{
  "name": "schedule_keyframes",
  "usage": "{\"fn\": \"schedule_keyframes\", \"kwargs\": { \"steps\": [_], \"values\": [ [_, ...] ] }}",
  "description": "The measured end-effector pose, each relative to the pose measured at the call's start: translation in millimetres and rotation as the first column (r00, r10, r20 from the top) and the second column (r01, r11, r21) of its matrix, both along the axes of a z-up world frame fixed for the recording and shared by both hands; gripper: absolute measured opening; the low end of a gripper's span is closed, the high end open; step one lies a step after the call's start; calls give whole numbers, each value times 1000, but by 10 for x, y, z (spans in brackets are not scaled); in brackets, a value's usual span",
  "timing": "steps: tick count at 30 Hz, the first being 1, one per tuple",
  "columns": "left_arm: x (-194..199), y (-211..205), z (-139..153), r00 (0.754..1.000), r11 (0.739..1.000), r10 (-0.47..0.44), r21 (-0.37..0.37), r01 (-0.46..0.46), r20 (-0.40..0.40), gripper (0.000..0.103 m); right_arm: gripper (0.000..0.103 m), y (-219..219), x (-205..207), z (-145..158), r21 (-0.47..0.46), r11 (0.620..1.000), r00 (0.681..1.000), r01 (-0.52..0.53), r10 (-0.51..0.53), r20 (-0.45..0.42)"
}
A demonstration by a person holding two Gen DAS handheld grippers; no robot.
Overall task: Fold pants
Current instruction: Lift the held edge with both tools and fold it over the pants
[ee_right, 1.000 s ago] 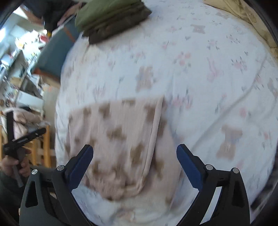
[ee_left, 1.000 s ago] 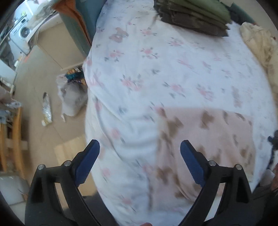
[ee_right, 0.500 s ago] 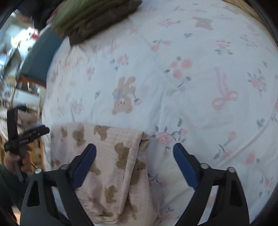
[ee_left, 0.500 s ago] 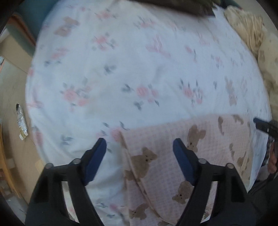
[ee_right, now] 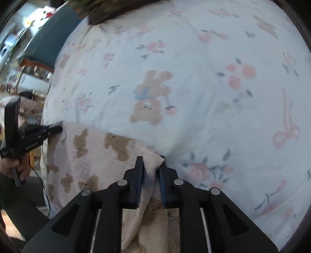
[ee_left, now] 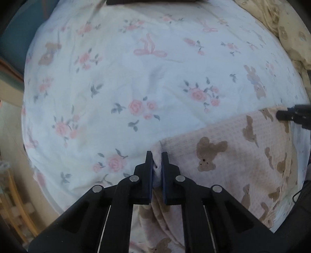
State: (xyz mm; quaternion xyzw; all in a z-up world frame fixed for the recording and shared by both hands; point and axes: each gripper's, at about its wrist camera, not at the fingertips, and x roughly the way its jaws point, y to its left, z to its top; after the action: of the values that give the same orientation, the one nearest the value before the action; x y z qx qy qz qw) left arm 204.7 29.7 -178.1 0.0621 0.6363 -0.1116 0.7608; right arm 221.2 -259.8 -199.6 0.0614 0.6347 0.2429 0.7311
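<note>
The pink pants (ee_left: 233, 155) with a brown bear print lie partly folded on the near edge of the bed. My left gripper (ee_left: 157, 165) is shut on the pants' left corner. My right gripper (ee_right: 151, 167) is shut on the pants' (ee_right: 93, 155) right corner. The right gripper also shows at the right edge of the left wrist view (ee_left: 291, 115). The left gripper shows at the left of the right wrist view (ee_right: 37, 132), at the pants' far corner.
The bed is covered by a white floral sheet (ee_left: 136, 77). A stack of folded dark and green clothes (ee_right: 108, 9) sits at the bed's far end. A cream blanket (ee_left: 287, 29) lies at the far right. Floor and furniture (ee_right: 29, 48) lie beyond the bed's left side.
Both grippers moved down to the pants' corners and closed on the fabric. A second ago both were open above the pants.
</note>
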Motion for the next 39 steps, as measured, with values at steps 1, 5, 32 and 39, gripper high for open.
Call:
{"fn": "schedule_keyframes", "kwargs": {
  "steps": [1,5,32,39],
  "values": [
    [-2,0,47,1000,1000,-2,1,2,6,5,10,-3,3,41,1,1000,1000,-7,7,8],
    [61,66,288,997,999,11,-38,-8,72,5,8,-155,40,304,30,1000,997,8,-10,71],
    [-1197,-352,653,821,830,-541,273,486,184,7,7,14,-1223,813,-210,960,943,-183,232,238],
    [-1526,-423,475,792,773,-606,290,564,73,7,7,141,-1453,542,-289,922,947,-256,300,117]
  ]
}}
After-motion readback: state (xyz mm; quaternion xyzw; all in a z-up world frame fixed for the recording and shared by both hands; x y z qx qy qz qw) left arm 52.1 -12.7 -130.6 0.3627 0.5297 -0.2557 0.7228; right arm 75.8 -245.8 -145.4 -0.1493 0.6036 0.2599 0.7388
